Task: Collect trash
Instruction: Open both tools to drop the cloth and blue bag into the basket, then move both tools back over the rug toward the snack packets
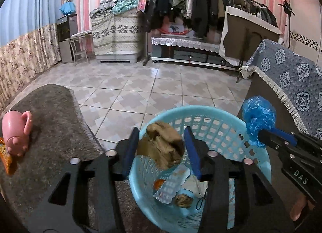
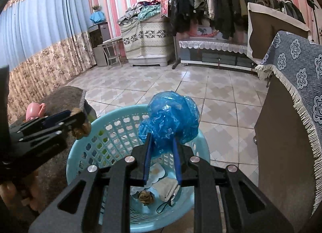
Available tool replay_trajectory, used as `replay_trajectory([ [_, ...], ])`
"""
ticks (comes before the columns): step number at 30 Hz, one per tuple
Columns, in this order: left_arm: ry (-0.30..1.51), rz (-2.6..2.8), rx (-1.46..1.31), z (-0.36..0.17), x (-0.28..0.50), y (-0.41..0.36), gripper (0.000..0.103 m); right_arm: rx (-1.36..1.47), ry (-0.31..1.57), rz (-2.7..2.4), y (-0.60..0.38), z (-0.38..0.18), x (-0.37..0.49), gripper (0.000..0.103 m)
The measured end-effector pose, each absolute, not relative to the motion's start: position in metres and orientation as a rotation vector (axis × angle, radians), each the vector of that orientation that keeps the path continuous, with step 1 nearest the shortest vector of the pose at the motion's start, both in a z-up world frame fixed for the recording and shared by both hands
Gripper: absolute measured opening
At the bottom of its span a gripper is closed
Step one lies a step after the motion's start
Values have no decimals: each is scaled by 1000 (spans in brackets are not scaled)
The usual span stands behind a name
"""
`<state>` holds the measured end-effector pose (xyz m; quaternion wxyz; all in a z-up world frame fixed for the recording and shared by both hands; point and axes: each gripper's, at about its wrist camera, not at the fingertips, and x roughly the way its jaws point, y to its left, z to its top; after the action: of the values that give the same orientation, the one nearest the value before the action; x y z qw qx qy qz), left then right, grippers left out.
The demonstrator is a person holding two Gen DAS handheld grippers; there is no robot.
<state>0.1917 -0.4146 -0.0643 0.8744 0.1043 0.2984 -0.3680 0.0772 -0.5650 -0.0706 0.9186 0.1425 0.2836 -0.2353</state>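
A light blue plastic basket stands on the floor below both grippers; it also shows in the right wrist view. It holds a brown paper wad, a wrapper and a white pouch. My left gripper is open, its fingers wide either side of a crumpled brown paper that hangs over the basket without clear pad contact. My right gripper is shut on a crumpled blue plastic bag above the basket's rim, and shows from the side in the left wrist view.
A brown shaggy-covered table is at the left with a tipped pink mug and an orange packet. A sofa with a blue patterned cover is at the right. Tiled floor lies ahead.
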Motion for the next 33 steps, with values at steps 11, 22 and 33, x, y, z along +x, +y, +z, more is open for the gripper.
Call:
replay_trajectory([
  [11,524,-616,205,-43,202,-383,93,286,594,-457,-555,-72,89,20],
  [22,468,-463,139,-16,215,-316,98,244,606,-443,-531,-79,112,28],
  [33,449,-417,102,-10,208,-273,98,213,561,-490,-523,-69,112,86],
])
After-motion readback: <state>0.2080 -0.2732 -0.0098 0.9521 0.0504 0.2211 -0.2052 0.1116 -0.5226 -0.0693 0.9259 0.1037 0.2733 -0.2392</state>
